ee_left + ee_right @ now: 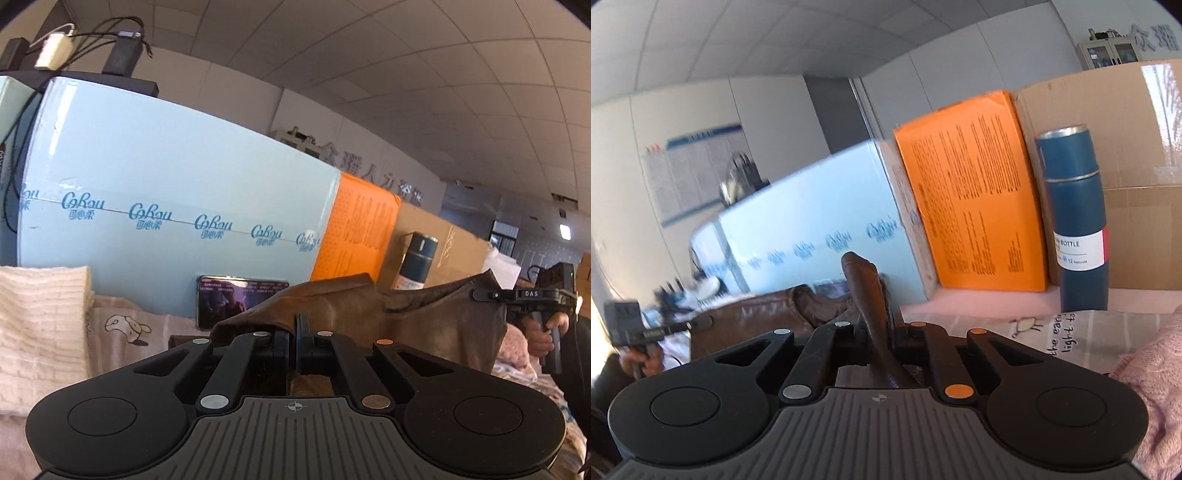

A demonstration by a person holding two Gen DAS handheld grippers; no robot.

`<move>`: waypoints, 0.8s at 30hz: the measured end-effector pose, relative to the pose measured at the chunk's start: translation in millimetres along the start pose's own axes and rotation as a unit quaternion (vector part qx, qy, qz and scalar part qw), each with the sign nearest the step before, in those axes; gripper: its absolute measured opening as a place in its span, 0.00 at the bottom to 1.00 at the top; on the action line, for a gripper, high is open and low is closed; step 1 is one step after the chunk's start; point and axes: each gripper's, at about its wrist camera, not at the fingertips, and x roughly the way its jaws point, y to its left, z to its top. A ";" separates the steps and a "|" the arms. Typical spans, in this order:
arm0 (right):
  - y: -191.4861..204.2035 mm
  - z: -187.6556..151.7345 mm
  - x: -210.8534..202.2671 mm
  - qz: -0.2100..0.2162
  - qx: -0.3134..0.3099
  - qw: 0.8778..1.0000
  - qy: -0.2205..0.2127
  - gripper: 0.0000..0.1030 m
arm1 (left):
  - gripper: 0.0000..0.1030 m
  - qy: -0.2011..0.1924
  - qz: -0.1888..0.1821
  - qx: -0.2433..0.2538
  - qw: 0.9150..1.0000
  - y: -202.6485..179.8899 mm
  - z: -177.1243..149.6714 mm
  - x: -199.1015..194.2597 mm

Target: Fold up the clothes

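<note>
A brown garment [406, 317] hangs stretched in the air between my two grippers. My left gripper [295, 332] is shut on one edge of it, the cloth rising just past the fingertips. My right gripper [882, 317] is shut on the other edge; a brown fold [866, 291] sticks up between its fingers. In the left wrist view the right gripper [495, 295] shows at the far right, pinching the garment's corner. In the right wrist view the left gripper [698, 324] shows at the far left, with the garment [757, 310] sagging between.
A light blue box [177, 184], an orange box [975, 192] and a cardboard box [1137, 184] stand behind. A blue bottle [1078, 229] stands by them. A phone [236, 295] leans on the blue box. Cream knit [40, 325], printed cloth [1071, 336] and pink knit [1152, 376] lie around.
</note>
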 end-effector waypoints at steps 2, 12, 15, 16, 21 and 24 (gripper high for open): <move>-8.1 4.9 -1.7 0.005 0.023 1.000 -0.004 0.08 | 0.02 0.014 0.016 -0.010 1.000 5.6 3.1 10.0; -53.3 -11.9 101.6 -0.120 0.033 0.982 0.141 0.23 | 0.10 0.125 0.104 0.017 0.986 42.4 -9.5 94.0; -62.9 -22.4 109.4 -0.151 0.031 0.978 0.142 0.43 | 0.21 0.136 0.119 0.034 0.983 46.4 -15.6 100.4; -65.1 -25.5 109.5 -0.159 0.031 0.977 0.139 0.48 | 0.26 0.139 0.127 0.041 0.981 46.2 -17.6 101.8; -61.3 -30.6 91.5 -0.202 0.041 0.974 0.092 0.72 | 0.79 0.127 0.140 0.024 0.982 42.7 -13.2 85.9; -42.3 -27.1 59.2 -0.242 0.045 0.969 0.035 0.79 | 0.85 0.118 0.145 -0.012 0.982 41.2 -9.8 68.4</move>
